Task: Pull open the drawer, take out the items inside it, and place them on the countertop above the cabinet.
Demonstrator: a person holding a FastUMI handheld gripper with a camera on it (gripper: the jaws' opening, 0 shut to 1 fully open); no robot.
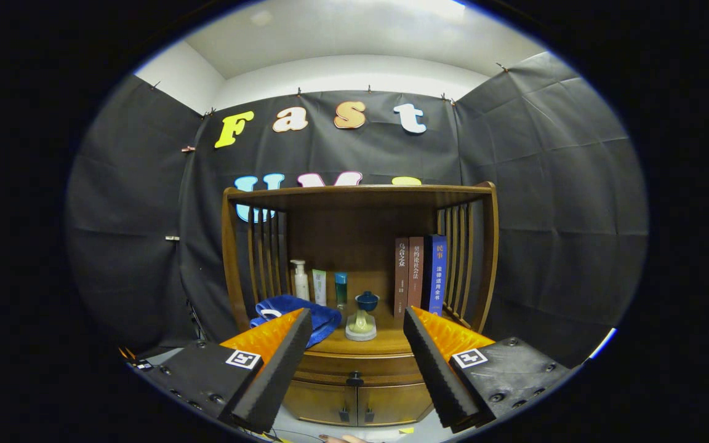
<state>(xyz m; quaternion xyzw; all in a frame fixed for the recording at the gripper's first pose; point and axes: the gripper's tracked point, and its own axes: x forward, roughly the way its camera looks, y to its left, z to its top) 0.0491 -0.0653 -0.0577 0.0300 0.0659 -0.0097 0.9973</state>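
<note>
On the left of the cabinet's (pixel 354 344) top lies a blue towel (pixel 305 314), its near edge hidden behind the left finger of the tongs (pixel 354 369). Behind it stand a white pump bottle (pixel 300 280), a pale tube (pixel 319 286) and a small teal bottle (pixel 341 288), close together and upright. A slim stand with a dark blue cup (pixel 364 317) on it sits near the middle, and three books (pixel 421 274) stand upright to its right.

The tongs hang wide open, holding nothing, well back from the cabinet. The drawer (pixel 354 366) lies between the fingers, below the top and above two small doors, and looks fully shut; its dark knob (pixel 354 379) is small. What is inside cannot be seen.

Risks, as I judge them: the knob offers little to grip, so the fingers may close off-centre and slip, or catch the door handles just below. A sharp tug could rock the cabinet and tip the tall stand or the bottles. The top is already crowded, so setting items down could knock the stand; the freest spot seems to be in front of the books.
</note>
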